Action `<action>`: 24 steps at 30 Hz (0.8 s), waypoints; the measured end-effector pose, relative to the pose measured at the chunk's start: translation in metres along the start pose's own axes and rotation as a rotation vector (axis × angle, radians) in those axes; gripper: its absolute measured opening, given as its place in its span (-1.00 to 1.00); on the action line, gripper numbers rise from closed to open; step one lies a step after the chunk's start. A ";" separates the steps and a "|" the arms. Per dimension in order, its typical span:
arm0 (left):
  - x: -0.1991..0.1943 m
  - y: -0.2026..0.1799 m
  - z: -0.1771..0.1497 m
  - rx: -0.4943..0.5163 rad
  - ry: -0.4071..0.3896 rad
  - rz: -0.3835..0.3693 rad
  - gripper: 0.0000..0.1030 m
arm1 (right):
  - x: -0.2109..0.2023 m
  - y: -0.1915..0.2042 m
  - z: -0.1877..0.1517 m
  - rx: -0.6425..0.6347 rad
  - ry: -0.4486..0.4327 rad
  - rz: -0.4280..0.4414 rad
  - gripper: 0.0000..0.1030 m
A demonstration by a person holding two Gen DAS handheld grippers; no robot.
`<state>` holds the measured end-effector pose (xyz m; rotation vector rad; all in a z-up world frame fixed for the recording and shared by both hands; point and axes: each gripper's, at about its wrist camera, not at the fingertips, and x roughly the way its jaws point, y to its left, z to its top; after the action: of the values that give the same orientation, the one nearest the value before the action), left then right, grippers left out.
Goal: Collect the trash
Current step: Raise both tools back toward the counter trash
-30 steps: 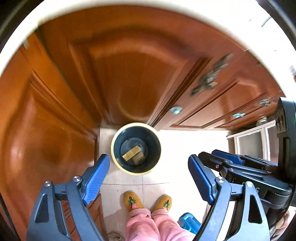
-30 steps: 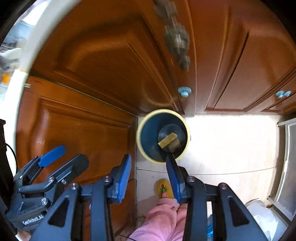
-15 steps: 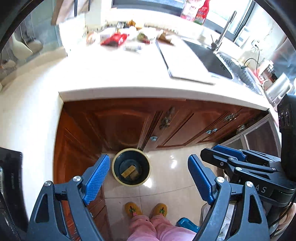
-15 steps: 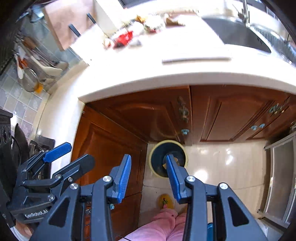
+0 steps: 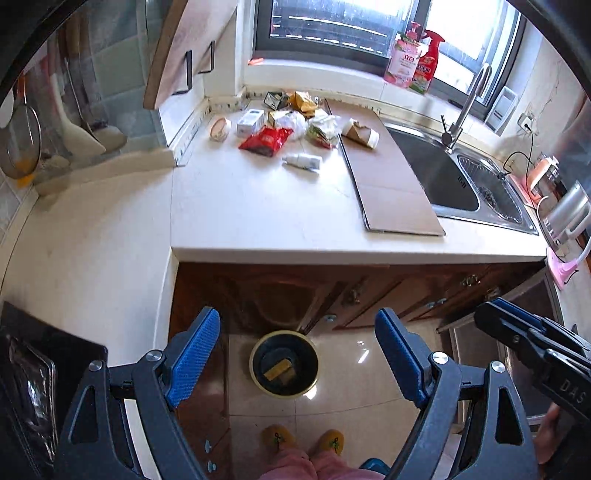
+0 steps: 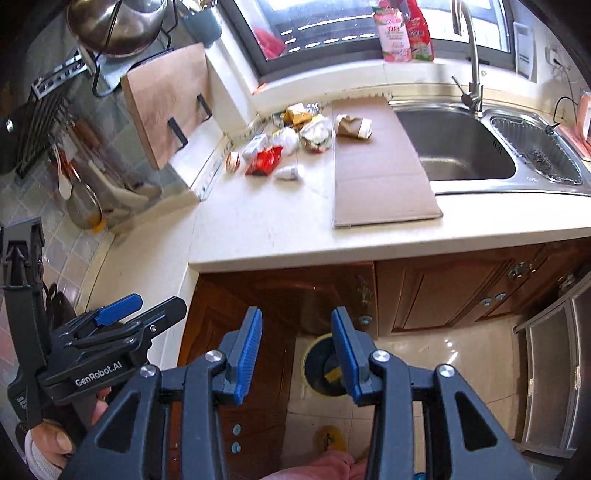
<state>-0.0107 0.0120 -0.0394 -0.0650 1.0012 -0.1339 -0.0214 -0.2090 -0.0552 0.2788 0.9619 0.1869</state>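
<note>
Trash pile point(image 5: 288, 127) heaped at tabletop point(image 5: 258, 206) rear, beside cardboard sheet point(image 5: 388, 181).
Bin point(image 5: 283, 363) set on floor below for drops. Left gripper point(image 5: 297, 354) jaws spread, empty; right gripper point(image 6: 297, 350) jaws partly spread, empty, ready to reach.

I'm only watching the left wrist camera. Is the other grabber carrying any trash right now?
Observer: No. The right wrist view shows the right gripper empty, with its jaws partly apart.
Operator: What's higher up the wall, above the wooden board?
Observer: A shiny metal pot is above the wooden board. Your view cuts it off.
Operator: Who's holding my grabber?
Observer: A hand with a white cuff is wrapped around the handle of the left gripper.
</note>
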 end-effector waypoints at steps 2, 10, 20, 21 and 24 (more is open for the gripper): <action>-0.002 0.003 0.010 0.004 -0.012 -0.001 0.64 | -0.004 0.002 0.007 0.001 -0.026 -0.009 -0.23; -0.002 0.005 0.051 0.015 -0.038 -0.030 0.64 | -0.015 0.005 0.029 0.017 -0.089 -0.034 -0.23; 0.030 -0.005 0.104 -0.006 -0.037 -0.034 0.64 | 0.007 -0.018 0.088 0.002 -0.089 -0.038 -0.11; 0.036 -0.005 0.112 -0.013 -0.036 -0.034 0.64 | 0.012 -0.023 0.098 -0.006 -0.089 -0.034 -0.11; 0.056 -0.008 0.136 -0.043 -0.037 -0.016 0.64 | 0.029 -0.038 0.133 -0.027 -0.077 -0.011 -0.09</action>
<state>0.1333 -0.0052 -0.0122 -0.1146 0.9664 -0.1257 0.1061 -0.2570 -0.0180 0.2540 0.8842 0.1776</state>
